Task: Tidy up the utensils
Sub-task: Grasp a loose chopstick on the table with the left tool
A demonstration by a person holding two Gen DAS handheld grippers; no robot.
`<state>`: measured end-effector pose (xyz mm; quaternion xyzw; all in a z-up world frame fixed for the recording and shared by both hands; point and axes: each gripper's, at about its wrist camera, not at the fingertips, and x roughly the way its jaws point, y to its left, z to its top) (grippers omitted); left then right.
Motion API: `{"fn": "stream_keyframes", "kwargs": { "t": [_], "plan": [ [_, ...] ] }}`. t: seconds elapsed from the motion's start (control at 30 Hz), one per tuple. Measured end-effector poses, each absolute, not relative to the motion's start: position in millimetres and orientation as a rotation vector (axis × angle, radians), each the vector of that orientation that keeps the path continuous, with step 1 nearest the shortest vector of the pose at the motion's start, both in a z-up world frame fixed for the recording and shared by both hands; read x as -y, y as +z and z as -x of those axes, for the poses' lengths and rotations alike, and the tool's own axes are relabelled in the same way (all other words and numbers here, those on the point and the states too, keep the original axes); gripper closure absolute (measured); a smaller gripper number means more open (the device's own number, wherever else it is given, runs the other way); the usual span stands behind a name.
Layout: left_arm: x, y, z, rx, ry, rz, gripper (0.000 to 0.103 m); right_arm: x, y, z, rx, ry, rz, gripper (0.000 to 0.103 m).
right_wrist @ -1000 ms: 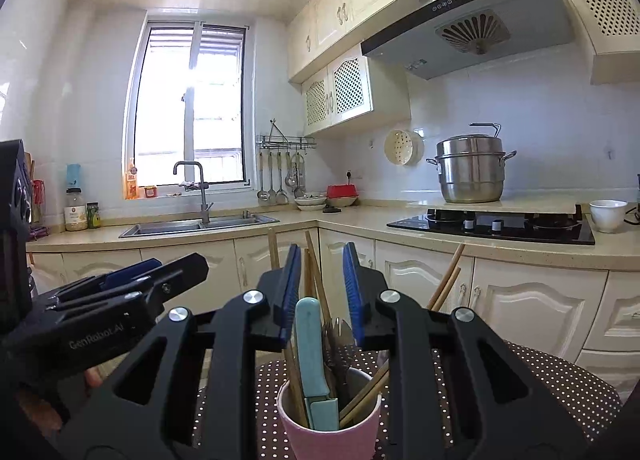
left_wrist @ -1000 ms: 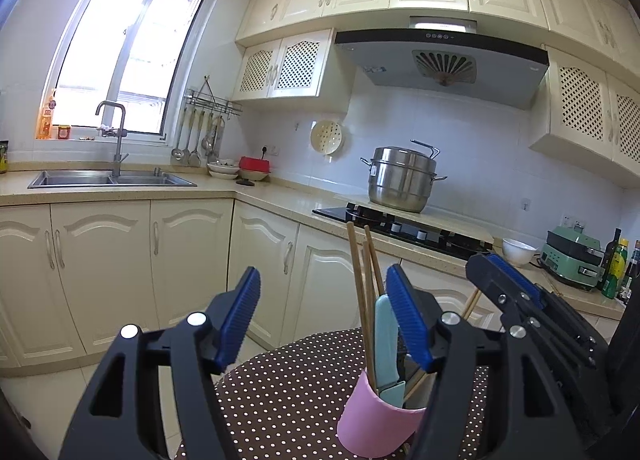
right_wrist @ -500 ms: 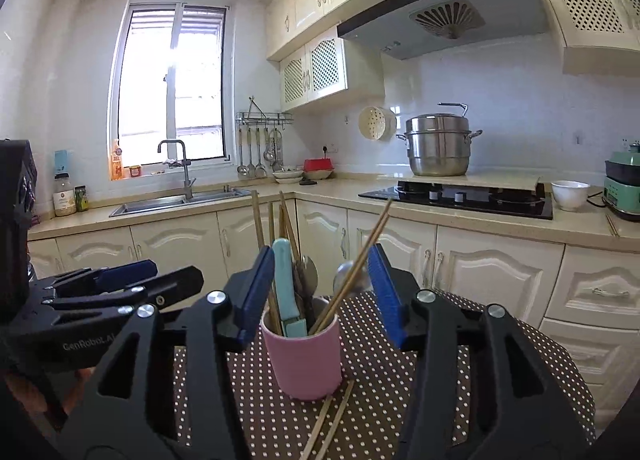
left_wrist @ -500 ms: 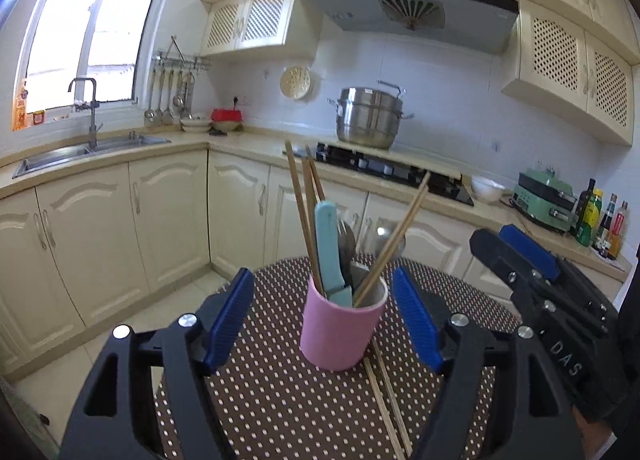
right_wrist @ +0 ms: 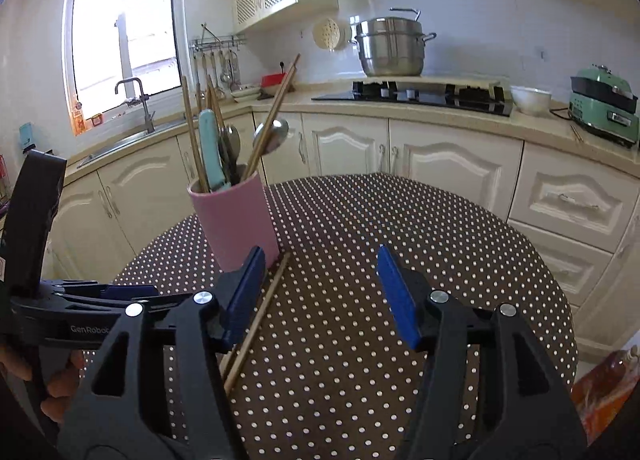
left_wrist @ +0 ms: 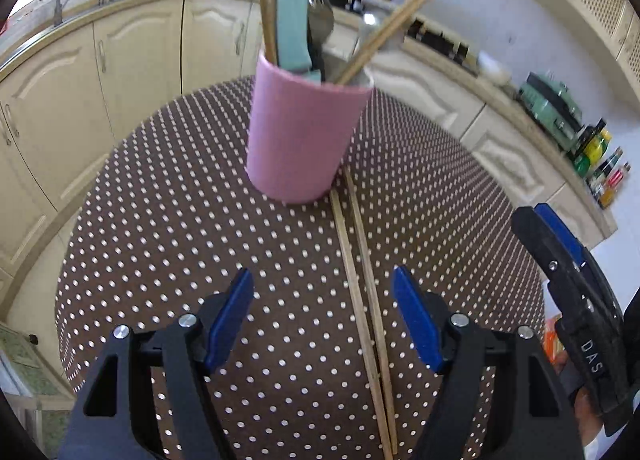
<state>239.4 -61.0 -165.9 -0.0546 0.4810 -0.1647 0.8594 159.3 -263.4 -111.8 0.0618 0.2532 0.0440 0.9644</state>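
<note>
Your left claw stands open above the dotted bench. Two loose chopsticks lie between its pads, touching neither. The pink cup stands beyond.

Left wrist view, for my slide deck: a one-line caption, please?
Open left claw above two loose chopsticks lying beside the pink utensil cup on the dotted table.

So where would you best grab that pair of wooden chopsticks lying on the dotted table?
Around the middle of the pair of wooden chopsticks, from above with the jaws across both: they lie flat, side by side, one end against the pink cup.
</note>
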Motion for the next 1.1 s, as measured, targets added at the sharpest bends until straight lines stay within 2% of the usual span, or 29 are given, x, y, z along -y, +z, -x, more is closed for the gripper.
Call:
{"fn": "stream_keyframes", "kwargs": {
  "t": [0.2, 0.23, 0.27, 0.6, 0.67, 0.7, 0.77, 0.87, 1.1],
  "plan": [
    [78.6, -188.6, -251.2, -1.092, -0.309, 0.048, 0.034, 273.5, -137.8, -163.7, -0.603, 0.090, -0.147, 0.044],
    [80.6, -192.1, -253.0, -1.100, -0.299, 0.033, 0.042, 275.7, -141.1, -164.2, -0.613, 0.090, -0.155, 0.044],
    [82.5, -196.1, -253.8, -1.113, -0.297, 0.027, 0.044, 277.5, -142.3, -164.7, -0.618, 0.093, -0.165, 0.044],
    [116.9, -204.1, -265.5, -1.111, -0.256, -0.106, 0.048, 288.4, -142.6, -168.4, -0.638, 0.110, -0.213, 0.042],
    [125.6, -205.7, -269.6, -1.105, -0.228, -0.161, 0.064, 289.0, -143.4, -170.1, -0.647, 0.113, -0.216, 0.042],
    [129.6, -205.4, -272.4, -1.104, -0.228, -0.172, 0.067, 289.2, -144.0, -170.9, -0.653, 0.114, -0.218, 0.042],
    [135.5, -204.9, -276.0, -1.111, -0.245, -0.173, 0.083, 289.7, -145.7, -174.8, -0.671, 0.116, -0.217, 0.041],
    [142.7, -204.2, -281.7, -1.118, -0.266, -0.167, 0.098, 288.1, -148.7, -180.0, -0.703, 0.114, -0.207, 0.041],
    [118.3, -205.4, -264.4, -1.116, -0.313, -0.075, 0.098, 280.1, -152.7, -193.6, -0.786, 0.120, -0.179, 0.041]
  ]
}}
